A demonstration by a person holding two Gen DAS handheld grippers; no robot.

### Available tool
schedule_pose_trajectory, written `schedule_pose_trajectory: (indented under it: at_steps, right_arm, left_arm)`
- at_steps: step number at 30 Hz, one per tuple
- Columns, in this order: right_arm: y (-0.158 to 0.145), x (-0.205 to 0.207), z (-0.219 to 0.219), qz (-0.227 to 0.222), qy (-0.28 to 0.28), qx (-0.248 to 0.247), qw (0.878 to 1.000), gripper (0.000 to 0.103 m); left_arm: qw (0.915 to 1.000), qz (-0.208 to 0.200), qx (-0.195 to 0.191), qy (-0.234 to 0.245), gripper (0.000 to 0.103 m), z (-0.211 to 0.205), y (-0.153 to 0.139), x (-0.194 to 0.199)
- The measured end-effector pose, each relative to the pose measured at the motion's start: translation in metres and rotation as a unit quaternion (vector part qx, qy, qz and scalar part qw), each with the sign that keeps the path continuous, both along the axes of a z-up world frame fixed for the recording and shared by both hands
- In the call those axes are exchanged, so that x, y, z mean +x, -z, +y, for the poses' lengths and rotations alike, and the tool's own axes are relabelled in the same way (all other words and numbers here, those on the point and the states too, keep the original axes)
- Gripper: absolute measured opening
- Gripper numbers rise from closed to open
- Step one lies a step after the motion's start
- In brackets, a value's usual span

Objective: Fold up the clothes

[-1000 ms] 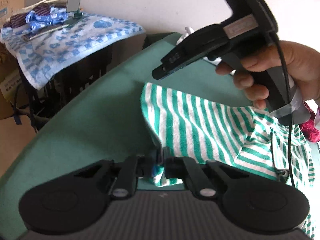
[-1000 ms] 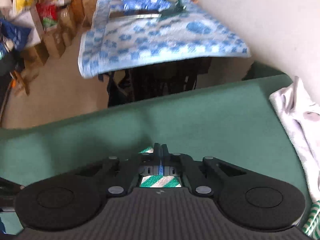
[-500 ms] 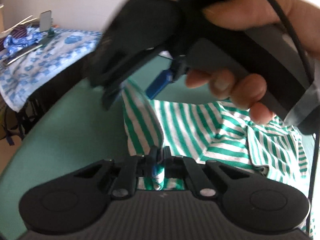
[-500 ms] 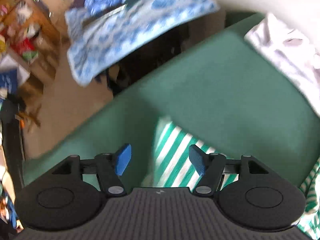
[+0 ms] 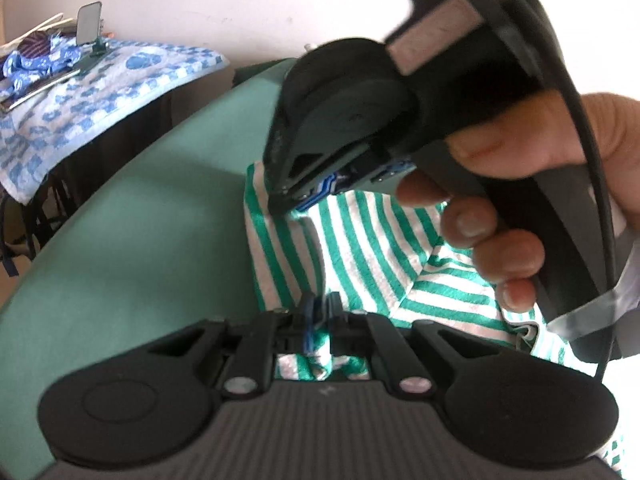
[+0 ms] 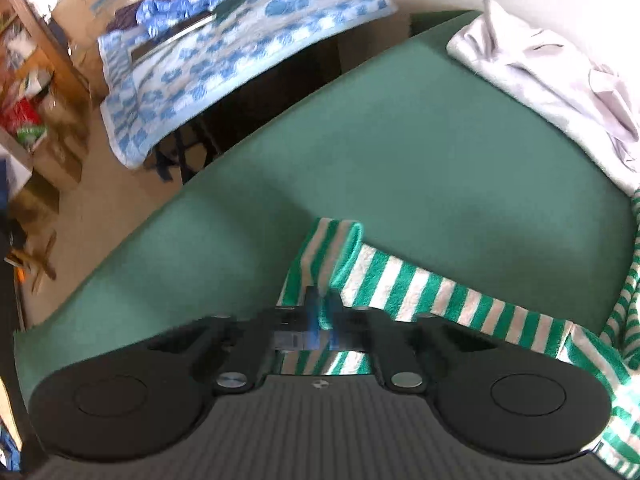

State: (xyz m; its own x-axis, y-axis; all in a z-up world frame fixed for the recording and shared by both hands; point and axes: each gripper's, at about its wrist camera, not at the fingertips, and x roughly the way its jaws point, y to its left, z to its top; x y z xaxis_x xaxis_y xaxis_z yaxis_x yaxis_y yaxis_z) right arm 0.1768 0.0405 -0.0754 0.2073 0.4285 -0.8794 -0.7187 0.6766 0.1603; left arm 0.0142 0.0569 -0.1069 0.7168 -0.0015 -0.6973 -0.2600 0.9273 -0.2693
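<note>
A green table [image 6: 420, 152] fills most of both views; its near part is hidden behind the black gripper bodies, and its edges are cut by the round frame. On it lies the striped shirt [image 5: 372, 248], green and white, spread to the right and running out of the picture there, so its full shape cannot be seen. At the far right corner of the table rests a white garment [image 6: 552, 76], also cut off at the edge. Left of the table stands a side table under a blue cloth [image 6: 240, 68], with small things on it that are too blurred to name. The left gripper [image 5: 318, 320] is clamped on a bunched fold at the near edge of the shirt. The right gripper [image 6: 320, 312] has just been closing, and its jaws are now pressed together on the far left corner of the shirt, which stands up in a small loop; this part is blurred. In the left view, the right gripper [image 5: 296, 204] and the hand [image 5: 520, 216] holding it cover much of the shirt.
</note>
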Motion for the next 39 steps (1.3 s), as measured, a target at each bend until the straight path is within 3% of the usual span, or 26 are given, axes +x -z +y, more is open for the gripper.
schedule_pose_trajectory:
  at_steps: [4, 6, 7, 8, 13, 15, 17, 22, 24, 26, 27, 30, 32, 39]
  right_arm:
    - [-0.001, 0.002, -0.011, 0.02, 0.015, 0.035, 0.999, 0.008]
    - [-0.003, 0.003, -0.016, 0.017, 0.025, 0.046, 0.998, 0.028]
    - [-0.005, 0.001, -0.019, -0.001, 0.034, 0.047, 0.998, 0.051]
    - [-0.005, -0.001, -0.02, -0.014, 0.032, 0.048, 0.998, 0.059]
    - [0.005, -0.004, -0.016, -0.032, 0.029, 0.028, 0.999, 0.052]
    - [0.01, 0.0, -0.016, -0.004, 0.023, 0.042, 0.999, 0.034]
    - [0.011, 0.0, -0.015, -0.003, 0.028, 0.045, 0.999, 0.004]
    - [0.007, -0.004, -0.012, -0.01, 0.024, 0.039, 0.999, 0.004]
    - [0.005, -0.003, -0.016, -0.005, 0.026, 0.046, 0.999, 0.004]
    - [0.002, 0.002, -0.022, 0.004, 0.038, 0.06, 0.997, 0.004]
    - [0.0, 0.004, -0.024, 0.009, 0.045, 0.066, 0.997, 0.004]
    - [-0.01, 0.007, -0.039, 0.022, 0.069, 0.091, 0.993, 0.004]
    - [-0.02, 0.01, -0.05, 0.026, 0.09, 0.114, 0.989, 0.004]
    - [-0.048, 0.015, -0.084, 0.032, 0.175, 0.178, 0.968, 0.004]
  left_arm:
    - [1.0, -0.004, 0.002, 0.0, 0.0, 0.003, 0.001, -0.004]
    - [1.0, -0.007, 0.0, -0.001, 0.0, 0.004, 0.0, -0.007]
    - [1.0, -0.009, -0.002, -0.003, 0.0, 0.005, -0.001, -0.009]
    - [0.9999, -0.01, -0.004, -0.004, 0.0, 0.006, -0.001, -0.01]
    - [0.9999, -0.012, -0.006, -0.004, 0.0, 0.005, -0.003, -0.013]
    - [0.9999, -0.01, -0.004, -0.002, 0.0, 0.004, -0.003, -0.014]
    - [1.0, -0.009, -0.004, -0.001, 0.0, 0.003, -0.004, -0.014]
    - [0.9999, -0.008, -0.008, 0.001, 0.0, 0.002, -0.006, -0.012]
    - [0.9998, -0.007, -0.006, 0.015, 0.004, -0.001, -0.007, -0.016]
    - [0.9995, -0.007, 0.001, 0.03, 0.018, -0.003, -0.008, -0.022]
    - [0.9993, -0.007, 0.004, 0.037, 0.019, -0.004, -0.009, -0.026]
    - [0.998, -0.016, 0.006, 0.061, 0.02, 0.003, -0.011, -0.058]
    - [0.9968, -0.009, 0.011, 0.079, 0.031, 0.011, -0.01, -0.089]
    - [0.9876, 0.032, 0.003, 0.154, 0.032, 0.023, -0.002, -0.222]
